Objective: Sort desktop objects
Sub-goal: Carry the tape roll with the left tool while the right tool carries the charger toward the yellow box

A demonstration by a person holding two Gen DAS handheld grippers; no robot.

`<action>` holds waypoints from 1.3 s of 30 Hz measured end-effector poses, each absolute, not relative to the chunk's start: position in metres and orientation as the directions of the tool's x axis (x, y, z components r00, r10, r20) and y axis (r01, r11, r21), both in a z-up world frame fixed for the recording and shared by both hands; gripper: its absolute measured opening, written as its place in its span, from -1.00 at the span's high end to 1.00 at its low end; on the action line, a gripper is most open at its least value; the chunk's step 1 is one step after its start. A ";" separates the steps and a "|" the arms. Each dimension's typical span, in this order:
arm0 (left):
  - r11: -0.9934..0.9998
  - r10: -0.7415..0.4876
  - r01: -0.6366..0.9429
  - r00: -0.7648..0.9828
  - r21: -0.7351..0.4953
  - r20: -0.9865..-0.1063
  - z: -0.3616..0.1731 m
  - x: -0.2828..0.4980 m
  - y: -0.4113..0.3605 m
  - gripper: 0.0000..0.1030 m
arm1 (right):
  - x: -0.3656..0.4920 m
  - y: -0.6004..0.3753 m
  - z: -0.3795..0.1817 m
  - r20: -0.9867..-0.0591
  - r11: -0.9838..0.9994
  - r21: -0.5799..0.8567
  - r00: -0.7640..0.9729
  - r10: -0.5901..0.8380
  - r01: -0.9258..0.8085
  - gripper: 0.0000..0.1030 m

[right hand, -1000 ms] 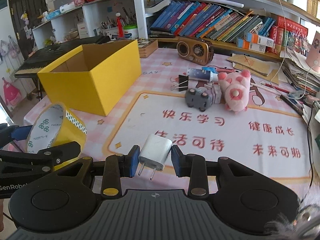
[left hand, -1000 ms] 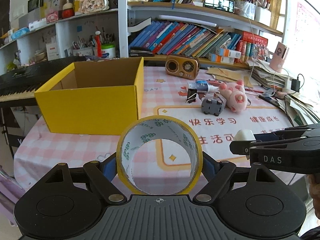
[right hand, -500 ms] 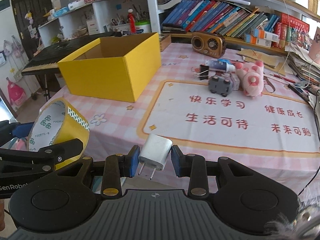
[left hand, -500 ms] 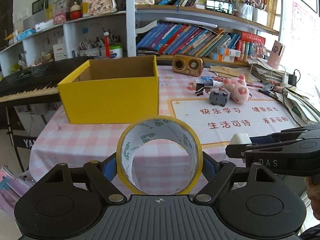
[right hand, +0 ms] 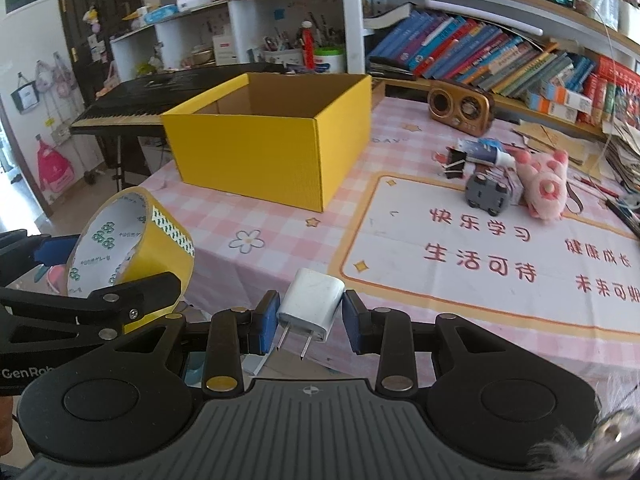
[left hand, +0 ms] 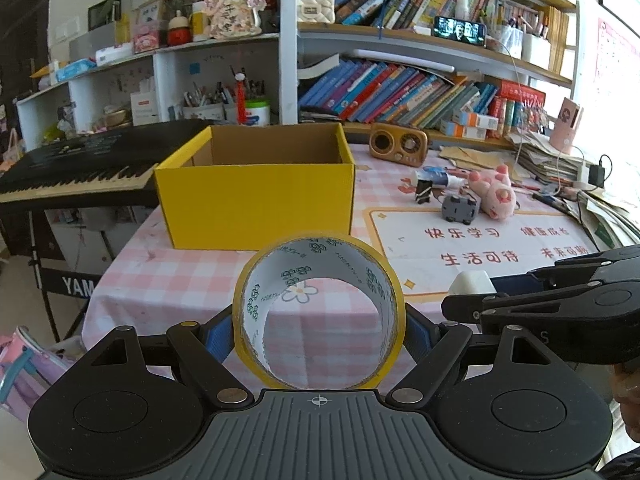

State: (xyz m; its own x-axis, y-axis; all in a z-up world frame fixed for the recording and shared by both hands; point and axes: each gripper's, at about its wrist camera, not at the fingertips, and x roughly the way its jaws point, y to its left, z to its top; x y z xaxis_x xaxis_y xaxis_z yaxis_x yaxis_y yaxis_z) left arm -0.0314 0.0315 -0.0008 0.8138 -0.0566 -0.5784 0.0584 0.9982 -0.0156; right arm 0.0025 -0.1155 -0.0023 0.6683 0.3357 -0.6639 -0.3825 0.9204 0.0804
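Note:
My left gripper is shut on a roll of yellow tape, held upright off the table's near edge; the tape also shows in the right wrist view. My right gripper is shut on a white plug charger, prongs down, also near the table's front edge; it shows in the left wrist view. An open yellow cardboard box stands on the pink checked table, ahead and slightly left of both grippers.
A pink plush pig, grey toy car, binder clip, tube and brown radio lie at the right back. A black keyboard stands left of the table. Bookshelves rise behind.
Both grippers have pulled back from the table, still holding the tape and the charger. The box and the objects now look farther away.

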 end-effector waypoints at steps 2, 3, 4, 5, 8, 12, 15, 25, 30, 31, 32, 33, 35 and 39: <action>0.998 -0.053 0.053 0.816 -0.017 -0.576 0.000 -0.032 0.034 -0.62 | 0.003 -0.113 -0.002 -0.664 0.917 0.076 0.666 0.340 -0.392 0.38; 0.999 -0.052 0.051 0.817 -0.018 -0.575 0.000 -0.032 0.035 -0.62 | 0.003 -0.112 -0.002 -0.664 0.915 0.075 0.665 0.342 -0.396 0.38; 0.999 -0.051 0.050 0.817 -0.018 -0.574 0.000 -0.032 0.036 -0.62 | 0.003 -0.110 -0.002 -0.664 0.914 0.073 0.664 0.343 -0.399 0.38; 0.999 -0.050 0.048 0.818 -0.019 -0.573 0.000 -0.032 0.037 -0.62 | 0.004 -0.109 -0.002 -0.664 0.913 0.073 0.663 0.344 -0.401 0.38; 0.999 -0.048 0.044 0.819 -0.021 -0.572 0.000 -0.031 0.040 -0.62 | 0.006 -0.106 -0.001 -0.665 0.911 0.070 0.661 0.347 -0.407 0.38; 0.999 -0.046 0.040 0.820 -0.023 -0.571 0.000 -0.030 0.041 -0.62 | 0.007 -0.103 -0.001 -0.666 0.908 0.067 0.659 0.349 -0.413 0.38; 0.999 -0.043 0.036 0.821 -0.024 -0.569 0.000 -0.030 0.043 -0.61 | 0.008 -0.100 -0.001 -0.666 0.905 0.065 0.657 0.353 -0.420 0.38; 1.000 -0.027 0.015 0.824 -0.026 -0.567 0.000 -0.033 0.052 -0.62 | 0.009 -0.091 -0.001 -0.668 0.895 0.065 0.647 0.367 -0.441 0.38; 1.000 -0.017 0.003 0.825 -0.025 -0.565 0.001 -0.036 0.056 -0.61 | 0.009 -0.087 -0.001 -0.669 0.889 0.067 0.641 0.377 -0.453 0.38; 1.000 -0.014 -0.002 0.825 -0.027 -0.564 0.002 -0.036 0.056 -0.61 | 0.010 -0.086 0.000 -0.669 0.887 0.066 0.639 0.379 -0.457 0.38; 1.000 -0.010 -0.008 0.826 -0.029 -0.564 0.002 -0.037 0.058 -0.62 | 0.010 -0.085 0.000 -0.670 0.885 0.066 0.637 0.382 -0.461 0.38; 0.999 -0.007 -0.013 0.825 -0.031 -0.565 0.002 -0.037 0.059 -0.61 | 0.010 -0.084 0.000 -0.670 0.883 0.066 0.635 0.384 -0.464 0.38; 0.999 -0.002 -0.021 0.824 -0.035 -0.567 0.001 -0.037 0.061 -0.61 | 0.011 -0.082 -0.001 -0.674 0.881 0.068 0.630 0.386 -0.468 0.38; 0.998 0.008 -0.045 0.821 -0.050 -0.570 0.000 -0.036 0.066 -0.62 | 0.015 -0.078 -0.001 -0.684 0.875 0.062 0.618 0.388 -0.481 0.38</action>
